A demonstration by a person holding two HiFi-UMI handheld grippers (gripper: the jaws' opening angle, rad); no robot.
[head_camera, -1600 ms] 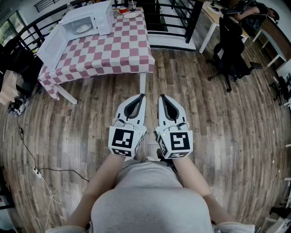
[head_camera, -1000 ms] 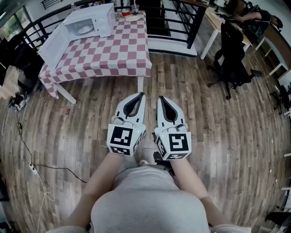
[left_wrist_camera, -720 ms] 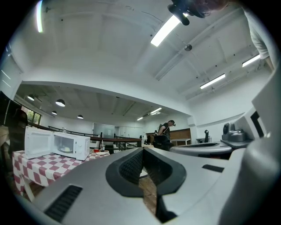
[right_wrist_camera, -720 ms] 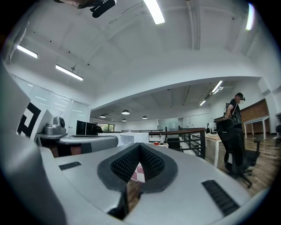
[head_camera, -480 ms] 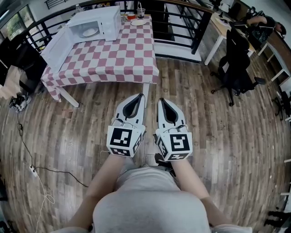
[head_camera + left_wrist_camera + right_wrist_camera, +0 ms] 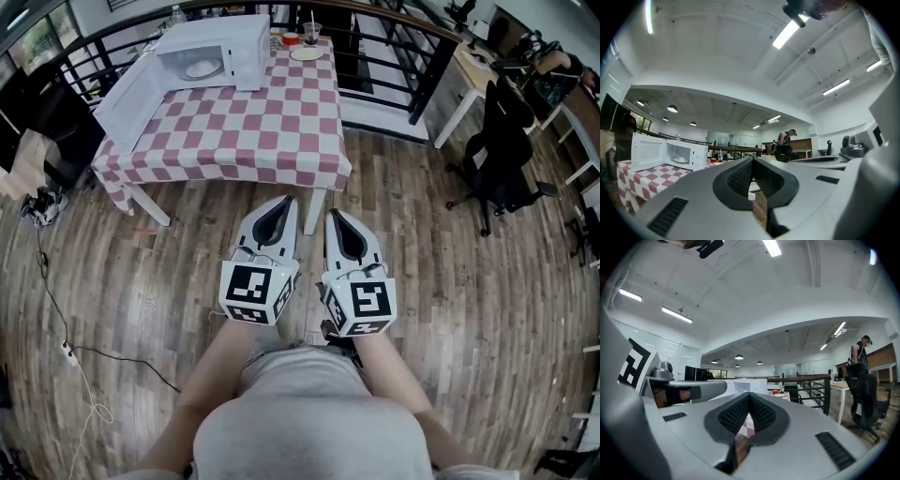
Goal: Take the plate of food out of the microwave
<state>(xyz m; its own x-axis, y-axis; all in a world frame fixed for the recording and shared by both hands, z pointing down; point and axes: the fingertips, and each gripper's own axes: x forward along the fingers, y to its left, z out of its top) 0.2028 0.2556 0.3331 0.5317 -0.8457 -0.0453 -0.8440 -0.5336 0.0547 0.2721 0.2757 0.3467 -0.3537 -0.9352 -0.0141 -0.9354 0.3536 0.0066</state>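
While the white boxy microwave (image 6: 248, 47) stands open well ahead, my left gripper (image 6: 288, 201) and right gripper (image 6: 333, 215) are closed, empty.
Inside the microwave, the pale round plate of food (image 6: 200, 68) looks rigid, slick and breakable; I'd pinch its near rim and keep it level.

Pose, head view: left gripper (image 6: 287, 202) held low in front of torso (image 6: 309, 427), nose aimed about 1 o'clock. Jaws closed tip to tip, nothing between.

right gripper (image 6: 334, 216) just beside it, at its 3 o'clock, nose aimed about 11 o'clock. Jaws likewise together, empty.

Two noses converged but stayed apart.

left marker cube (image 6: 251, 291) and right marker cube (image 6: 361, 302) sat at rear ends, toward 6 o'clock, top faces up.

Bare left forearm (image 6: 217, 361) came in from 7 o'clock, bare right forearm (image 6: 392, 370) from 5 o'clock, elbows out.
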